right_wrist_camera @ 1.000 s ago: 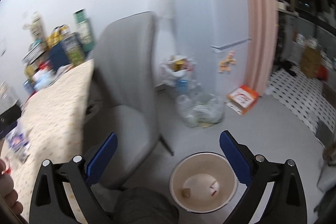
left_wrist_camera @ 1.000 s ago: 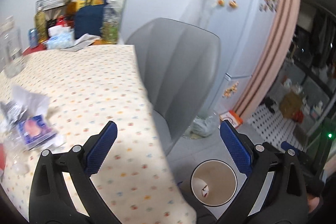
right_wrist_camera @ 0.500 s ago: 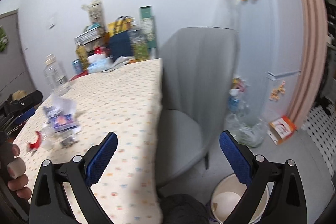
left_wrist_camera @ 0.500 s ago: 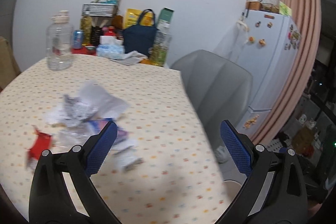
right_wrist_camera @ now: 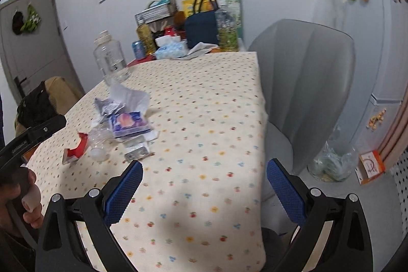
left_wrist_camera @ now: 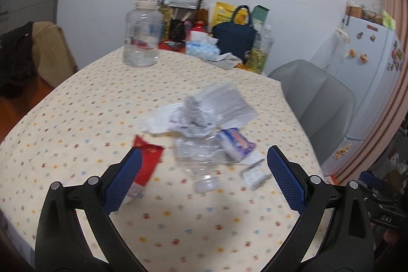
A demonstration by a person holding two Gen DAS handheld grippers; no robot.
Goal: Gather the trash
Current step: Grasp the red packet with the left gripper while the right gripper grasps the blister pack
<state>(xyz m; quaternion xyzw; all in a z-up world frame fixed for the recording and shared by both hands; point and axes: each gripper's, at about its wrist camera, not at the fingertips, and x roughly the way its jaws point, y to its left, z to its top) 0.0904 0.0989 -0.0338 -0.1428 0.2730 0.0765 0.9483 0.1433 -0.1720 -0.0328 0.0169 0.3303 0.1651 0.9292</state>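
Observation:
A heap of trash lies mid-table: crumpled white paper, a crushed clear plastic bottle, a red wrapper, a purple-and-white packet and a small foil piece. My left gripper hangs open just before the heap, empty. The right wrist view shows the same heap at left: the packet, the red wrapper, the paper. My right gripper is open and empty over the table's near right part, away from the heap.
The dotted tablecloth covers the table. A big clear jar, a navy bag, tissues and bottles crowd the far edge. A grey chair stands to the right, a fridge and a clear bag of rubbish beyond it.
Both grippers have swung up and left from the floor bin to the table. The trash heap has come to the centre of the left view, and the bin has dropped out of sight.

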